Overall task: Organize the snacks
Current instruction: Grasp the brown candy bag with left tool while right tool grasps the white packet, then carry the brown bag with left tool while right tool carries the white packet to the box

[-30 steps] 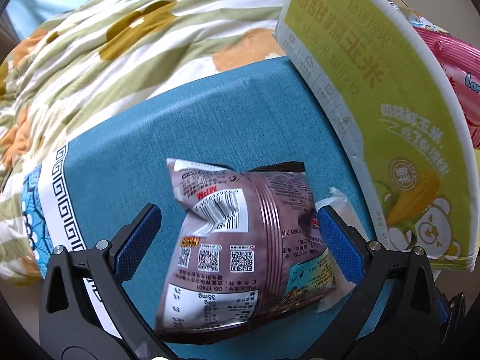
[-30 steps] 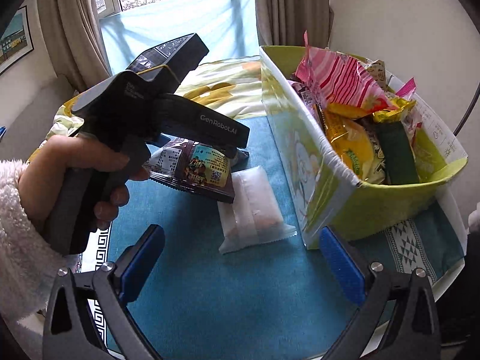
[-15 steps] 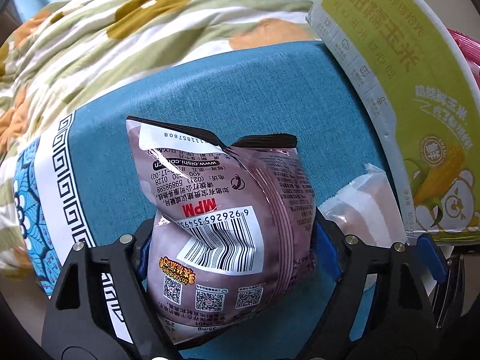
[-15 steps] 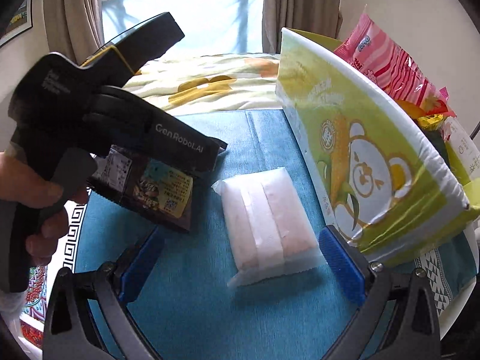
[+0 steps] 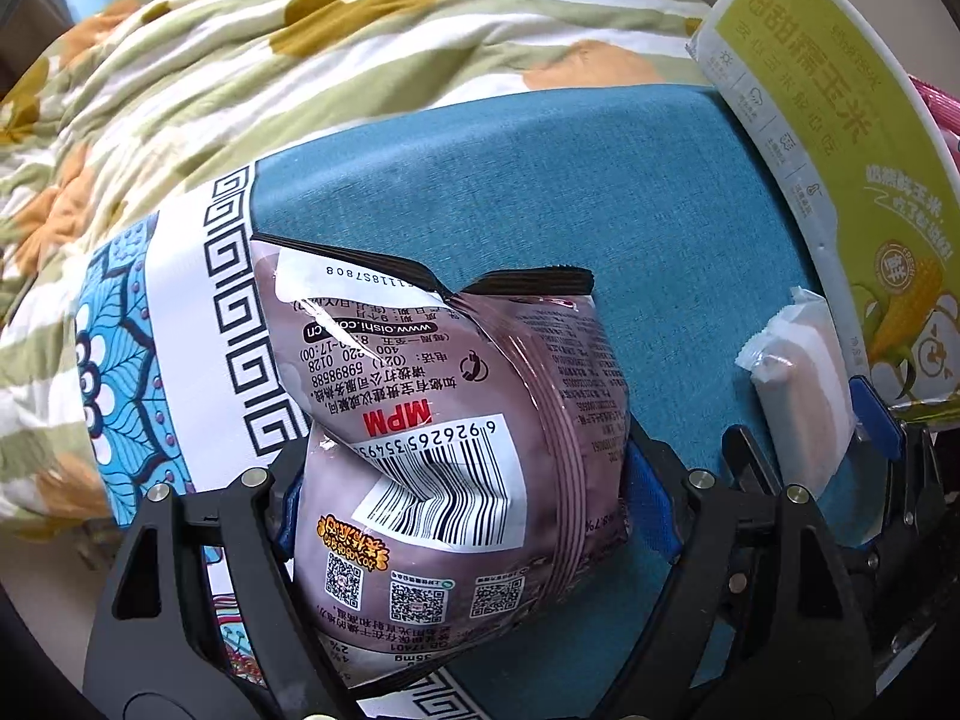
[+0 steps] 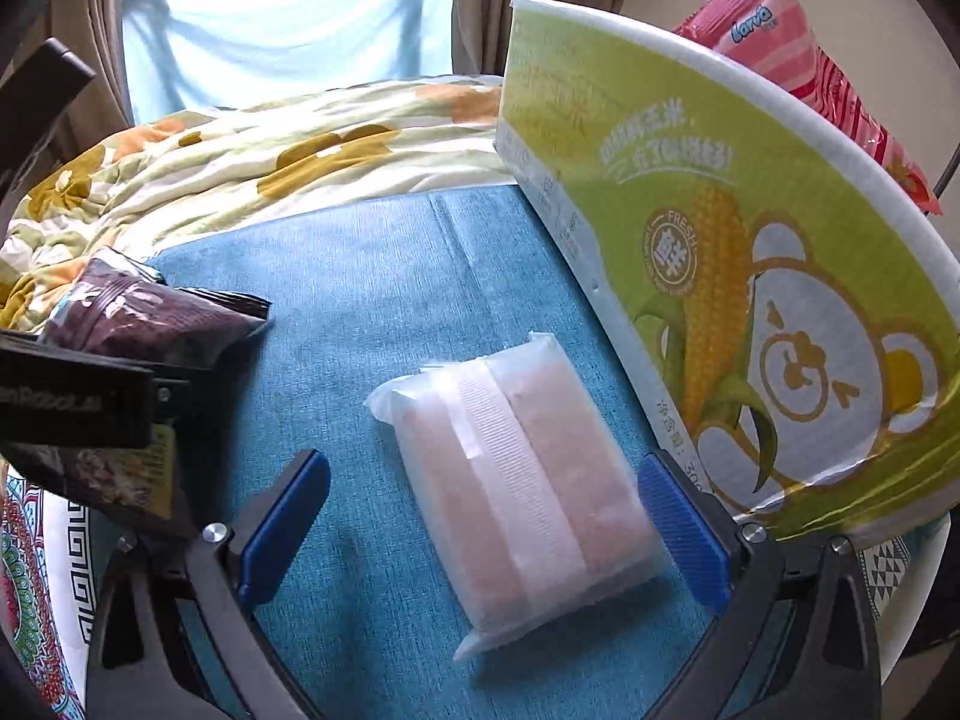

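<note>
A purple snack bag (image 5: 432, 420), barcode side up, is squeezed between the blue pads of my left gripper (image 5: 468, 498), which is shut on it above the blue tablecloth (image 5: 540, 192). In the right wrist view the same purple bag (image 6: 144, 312) shows at the left edge under the black left gripper body (image 6: 72, 402). A translucent white packet with pinkish contents (image 6: 528, 480) lies flat on the cloth. My right gripper (image 6: 483, 528) stands open, its pads on either side of the packet without touching it. The green corn-print box (image 6: 720, 240) stands just right of the packet.
A pink snack bag (image 6: 798, 54) sticks up out of the green box. A flowered quilt (image 5: 300, 60) lies beyond the table's far edge. The cloth's patterned white border (image 5: 198, 330) marks the left end. A curtained window (image 6: 288, 18) is behind.
My left gripper closed on the purple bag and carried it left, toward the patterned border. The right gripper came down and forward over the white packet, which now lies between its pads.
</note>
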Available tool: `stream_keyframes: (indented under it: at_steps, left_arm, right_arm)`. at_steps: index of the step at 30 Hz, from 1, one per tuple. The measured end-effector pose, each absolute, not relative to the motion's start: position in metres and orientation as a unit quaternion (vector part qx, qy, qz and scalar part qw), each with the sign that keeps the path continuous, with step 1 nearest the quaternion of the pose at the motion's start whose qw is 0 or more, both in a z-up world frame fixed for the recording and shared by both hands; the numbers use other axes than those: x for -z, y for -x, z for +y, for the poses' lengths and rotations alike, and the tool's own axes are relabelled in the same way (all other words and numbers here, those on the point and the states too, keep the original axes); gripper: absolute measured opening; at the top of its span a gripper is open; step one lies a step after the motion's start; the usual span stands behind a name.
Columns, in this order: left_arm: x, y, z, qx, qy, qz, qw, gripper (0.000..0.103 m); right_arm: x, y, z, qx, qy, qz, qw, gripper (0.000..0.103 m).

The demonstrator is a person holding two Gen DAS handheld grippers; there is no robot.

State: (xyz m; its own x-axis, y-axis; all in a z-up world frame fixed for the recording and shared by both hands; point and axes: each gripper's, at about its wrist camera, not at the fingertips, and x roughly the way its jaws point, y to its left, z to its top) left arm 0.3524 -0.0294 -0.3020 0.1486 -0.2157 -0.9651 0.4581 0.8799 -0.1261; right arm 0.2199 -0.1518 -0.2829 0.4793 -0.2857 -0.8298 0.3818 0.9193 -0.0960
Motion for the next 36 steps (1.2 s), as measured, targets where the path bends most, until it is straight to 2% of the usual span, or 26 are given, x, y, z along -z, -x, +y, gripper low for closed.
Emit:
stream_keyframes:
  at_steps: [10,15,19,22,26,31,36]
  left_arm:
    - [0.305,-0.351,-0.018,0.227,-0.087,0.617,0.749,0.080]
    - [0.306,-0.341,-0.022,0.236,-0.093,0.615,0.747,0.080]
    - [0.307,-0.333,-0.023,0.241,-0.095,0.613,0.746,0.079]
    - [0.306,-0.328,-0.023,0.242,-0.092,0.610,0.749,0.074]
    - [0.302,-0.322,-0.023,0.245,-0.096,0.604,0.752,0.066]
    - [0.288,-0.314,-0.018,0.249,-0.091,0.588,0.764,0.065]
    - [0.256,-0.310,-0.010,0.248,-0.068,0.573,0.779,0.065]
  right_arm:
    - [0.273,-0.219,-0.145,0.125,-0.107,0.480,0.862,0.102]
    - [0.276,-0.222,-0.145,0.123,-0.098,0.484,0.861,0.100]
    - [0.288,-0.231,-0.147,0.116,-0.087,0.502,0.853,0.083]
    - [0.288,-0.230,-0.147,0.116,-0.074,0.503,0.853,0.071]
    - [0.287,-0.231,-0.149,0.115,-0.068,0.504,0.854,0.060]
    - [0.282,-0.227,-0.150,0.116,-0.075,0.492,0.859,0.058]
    - [0.250,-0.223,-0.142,0.098,-0.062,0.466,0.877,0.058]
